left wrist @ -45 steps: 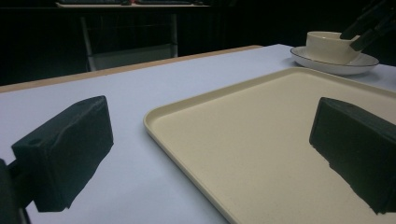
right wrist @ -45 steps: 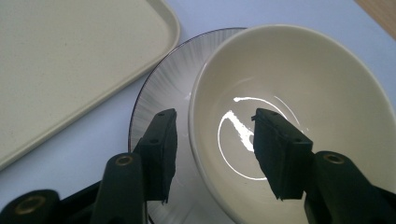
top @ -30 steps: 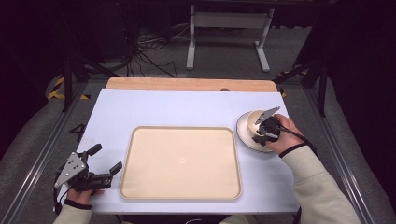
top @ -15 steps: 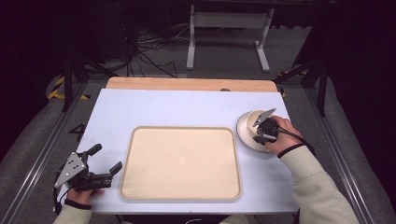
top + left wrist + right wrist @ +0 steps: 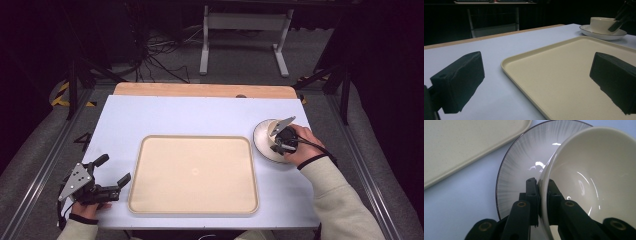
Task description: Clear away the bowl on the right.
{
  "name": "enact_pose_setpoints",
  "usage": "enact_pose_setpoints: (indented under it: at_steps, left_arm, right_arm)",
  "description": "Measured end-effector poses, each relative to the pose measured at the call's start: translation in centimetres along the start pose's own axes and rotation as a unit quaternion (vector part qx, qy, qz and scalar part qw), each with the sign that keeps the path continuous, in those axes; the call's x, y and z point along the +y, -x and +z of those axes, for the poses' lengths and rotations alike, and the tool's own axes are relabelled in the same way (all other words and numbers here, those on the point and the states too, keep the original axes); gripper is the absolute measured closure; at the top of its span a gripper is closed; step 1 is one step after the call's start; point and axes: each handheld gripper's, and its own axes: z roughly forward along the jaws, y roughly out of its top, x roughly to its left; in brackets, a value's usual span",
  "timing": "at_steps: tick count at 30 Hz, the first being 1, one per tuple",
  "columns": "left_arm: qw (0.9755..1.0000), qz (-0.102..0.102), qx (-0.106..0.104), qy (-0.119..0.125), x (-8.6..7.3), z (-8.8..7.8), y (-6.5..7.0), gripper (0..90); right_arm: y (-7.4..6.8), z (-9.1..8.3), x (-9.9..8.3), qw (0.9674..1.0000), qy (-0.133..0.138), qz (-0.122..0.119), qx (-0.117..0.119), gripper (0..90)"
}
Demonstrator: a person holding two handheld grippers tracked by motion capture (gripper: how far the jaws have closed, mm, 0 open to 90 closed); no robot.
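A cream cup [image 5: 594, 175] stands on a grey-streaked saucer [image 5: 524, 160] at the table's right, right of the tray. My right gripper [image 5: 541, 187] is shut on the cup's near rim, one jaw outside the wall and one inside; its jaws have just been closing with that rim between them. From above, the right gripper [image 5: 276, 142] sits over the saucer [image 5: 261, 145] and the cup [image 5: 270, 130]. My left gripper [image 5: 114, 169] rests open at the table's front left, beside the tray's left edge, with nothing between its jaws. Across the tray, the left gripper view shows the cup [image 5: 602, 24].
A large beige tray [image 5: 194, 172] with nothing on it lies in the middle of the pale blue table top [image 5: 175, 115]. A wooden strip [image 5: 200, 90] runs along the far edge. Beyond it are a dark floor, cables and a metal stand.
The right gripper's jaws look narrower on the cup's rim than before. Both hands stay where they were, and the cup and saucer have not shifted.
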Motion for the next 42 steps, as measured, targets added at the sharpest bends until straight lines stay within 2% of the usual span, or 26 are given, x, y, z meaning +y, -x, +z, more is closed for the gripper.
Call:
enact_pose_setpoints:
  at_steps: [9,16,21,29,42]
  left_arm:
    - [1.0,0.0,0.0,0.0,0.0,0.0,0.0,0.2]
    - [1.0,0.0,0.0,0.0,0.0,0.0,0.0,0.2]
    - [1.0,0.0,0.0,0.0,0.0,0.0,0.0,0.2]
    - [1.0,0.001,0.0,0.0,0.0,0.0,0.0,0.2]
    - [1.0,0.001,-0.001,0.0,0.0,0.0,0.0,0.2]
  right_arm:
    - [0.0,-1.4,0.1,0.9997,0.017,0.016,0.006,82.3]
    - [-0.4,-2.2,0.5,0.9996,0.018,0.017,0.012,82.0]
    - [-0.8,-3.0,1.0,0.9991,0.02,0.03,0.022,82.0]
    - [-1.3,-4.0,1.4,0.9993,0.022,0.023,0.018,82.0]
    - [-2.9,-6.2,2.7,0.9995,0.022,0.006,0.02,82.0]
